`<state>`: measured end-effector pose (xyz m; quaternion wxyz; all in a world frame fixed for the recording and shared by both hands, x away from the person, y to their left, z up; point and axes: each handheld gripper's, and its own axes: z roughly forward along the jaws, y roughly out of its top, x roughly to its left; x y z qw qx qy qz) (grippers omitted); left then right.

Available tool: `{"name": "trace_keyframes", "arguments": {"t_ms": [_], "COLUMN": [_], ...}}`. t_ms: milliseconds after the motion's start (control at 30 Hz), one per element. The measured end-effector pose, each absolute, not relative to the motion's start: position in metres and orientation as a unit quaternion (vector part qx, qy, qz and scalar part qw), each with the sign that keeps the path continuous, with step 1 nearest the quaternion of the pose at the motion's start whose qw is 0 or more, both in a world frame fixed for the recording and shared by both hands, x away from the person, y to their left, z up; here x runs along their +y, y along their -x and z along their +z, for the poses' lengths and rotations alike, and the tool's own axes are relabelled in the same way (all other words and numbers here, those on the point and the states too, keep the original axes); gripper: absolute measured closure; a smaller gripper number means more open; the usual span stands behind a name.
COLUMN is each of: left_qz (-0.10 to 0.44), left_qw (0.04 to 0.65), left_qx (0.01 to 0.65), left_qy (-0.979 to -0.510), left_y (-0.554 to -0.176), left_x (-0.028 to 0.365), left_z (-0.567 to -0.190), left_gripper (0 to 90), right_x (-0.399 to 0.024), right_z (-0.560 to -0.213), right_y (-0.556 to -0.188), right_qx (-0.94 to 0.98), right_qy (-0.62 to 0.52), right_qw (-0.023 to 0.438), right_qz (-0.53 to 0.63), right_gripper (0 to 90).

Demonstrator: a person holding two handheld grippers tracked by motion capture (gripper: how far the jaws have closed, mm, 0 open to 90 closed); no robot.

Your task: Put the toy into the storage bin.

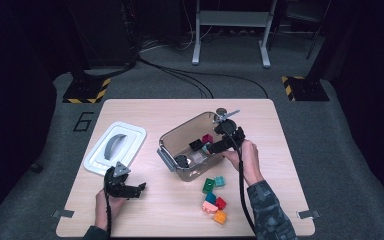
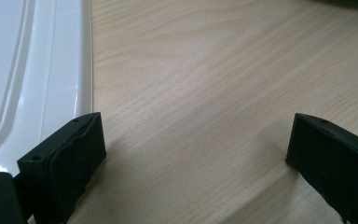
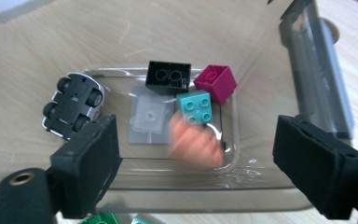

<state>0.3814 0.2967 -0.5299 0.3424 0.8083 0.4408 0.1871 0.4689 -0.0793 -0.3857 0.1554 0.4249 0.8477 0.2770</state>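
A light wooden table (image 1: 130,107) stands on grey carpet (image 1: 340,150) in a dim room whose edges fall into darkness. On the floor to the left of the table is a dark numeral 6 (image 1: 82,121). Two black stand feet with yellow-black hazard stripes (image 1: 86,91) (image 1: 304,88) sit at far left and far right. Black cables (image 1: 190,77) run across the carpet towards a grey metal frame (image 1: 231,30) at the far side.

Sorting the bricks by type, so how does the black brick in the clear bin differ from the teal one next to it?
The black brick is oblong and lies on its side, its hollow underside showing; the teal brick is square, studs facing up. The black one lies next to the bin wall's far side, the teal one nearer the middle. Both are toy building bricks inside the bin.
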Motion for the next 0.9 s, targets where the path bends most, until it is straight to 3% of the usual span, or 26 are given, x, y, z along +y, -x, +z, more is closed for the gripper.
{"name": "trace_keyframes", "arguments": {"t_ms": [533, 900], "left_qz": [0.188, 0.188], "left_qw": [0.342, 0.342], "left_qx": [0.439, 0.439], "left_qy": [-0.809, -0.809], "left_y": [-0.382, -0.382], "left_x": [0.297, 0.297], "left_z": [-0.53, -0.53], "left_gripper": [4.1, 4.1], "right_x": [-0.113, -0.138], "right_z": [-0.386, -0.418], "right_y": [-0.423, -0.401], "right_qx": [0.82, 0.799], "right_qy": [-0.428, -0.454], "right_qw": [0.184, 0.179], "right_qz": [0.333, 0.35], "right_gripper": [5.3, 7.0]}}
